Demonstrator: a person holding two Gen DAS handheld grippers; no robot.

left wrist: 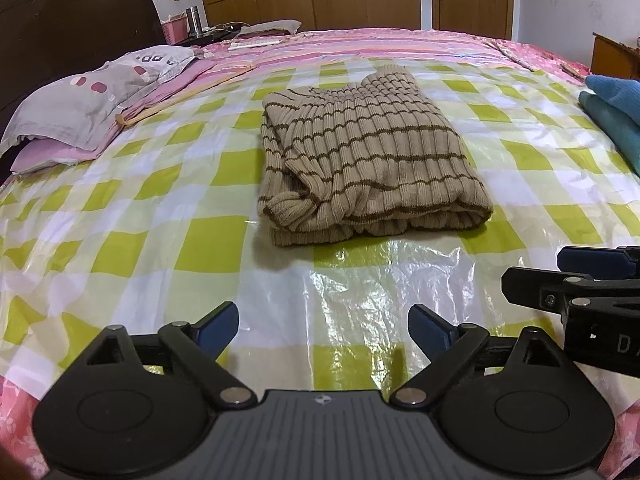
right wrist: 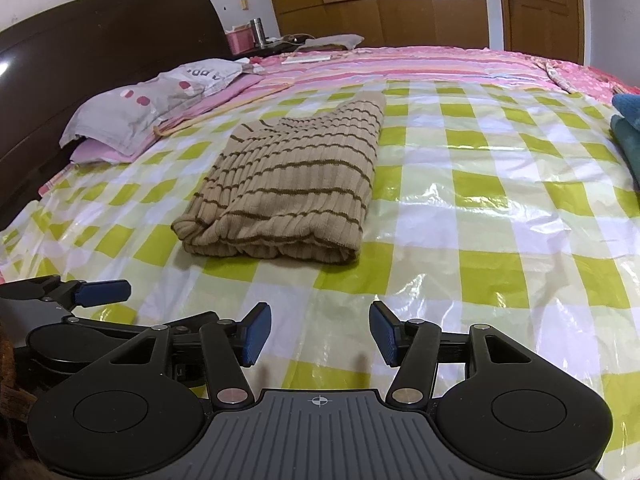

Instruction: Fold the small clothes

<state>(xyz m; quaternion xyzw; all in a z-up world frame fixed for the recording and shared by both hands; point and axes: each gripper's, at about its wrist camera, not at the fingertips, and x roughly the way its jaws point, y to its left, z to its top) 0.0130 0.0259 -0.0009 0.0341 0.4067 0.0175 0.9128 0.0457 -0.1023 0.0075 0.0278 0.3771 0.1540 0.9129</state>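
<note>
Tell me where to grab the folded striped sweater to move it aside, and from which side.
Take the striped sweater by its near folded edge, coming in low from the front. That edge faces both open grippers, left gripper and right gripper, and its stacked layers form a thick roll there. Pinching one corner each would probably keep the fold together.

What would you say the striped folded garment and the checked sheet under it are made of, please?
The striped garment looks like ribbed knit, likely wool or cotton blend: raised vertical ribs, soft matte surface, thick rounded folds. The checked sheet looks like thin plastic film: glossy highlights and sharp crinkles near the grippers.
</note>
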